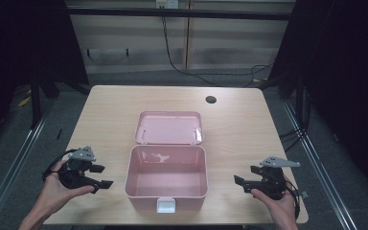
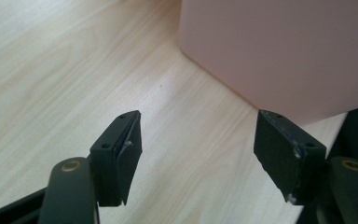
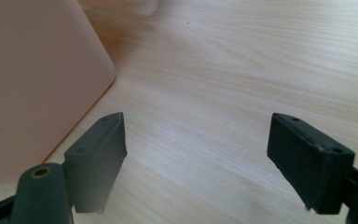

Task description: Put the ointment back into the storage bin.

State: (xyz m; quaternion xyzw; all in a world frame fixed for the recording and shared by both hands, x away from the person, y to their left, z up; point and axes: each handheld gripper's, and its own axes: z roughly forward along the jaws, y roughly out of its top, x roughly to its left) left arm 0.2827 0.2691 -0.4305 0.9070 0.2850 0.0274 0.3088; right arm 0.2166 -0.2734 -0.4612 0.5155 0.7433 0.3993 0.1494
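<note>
A pale wooden table (image 1: pixel 110 110) carries an open pink plastic box (image 1: pixel 166 177) near the middle of its front half, with the box's flat pink lid (image 1: pixel 170 127) lying just behind it, touching or almost touching the back wall. A small white latch (image 1: pixel 166 206) sits on the box's front wall, close to the table's front edge.

The person's left hand (image 1: pixel 52 189) comes in from the bottom edge, left of the box, palm turned up and inward, cradling the left gripper (image 1: pixel 104 176). Its jaws point toward the box's left wall and stand wide apart with nothing between them; in the left gripper view (image 2: pixel 198 140) bare wood lies between the pads and the pink wall rises just ahead.

The right hand (image 1: pixel 280 206) rests right of the box, near the table's front right corner, holding the right gripper (image 1: pixel 244 176) with its jaws aimed at the box's right wall. They are also spread wide and hold nothing; the right gripper view (image 3: pixel 196 149) has the box's rounded corner at the left.

Bare tabletop separates each gripper from the box, and behind the lid the table is open up to a dark round hole (image 1: pixel 211 99).
</note>
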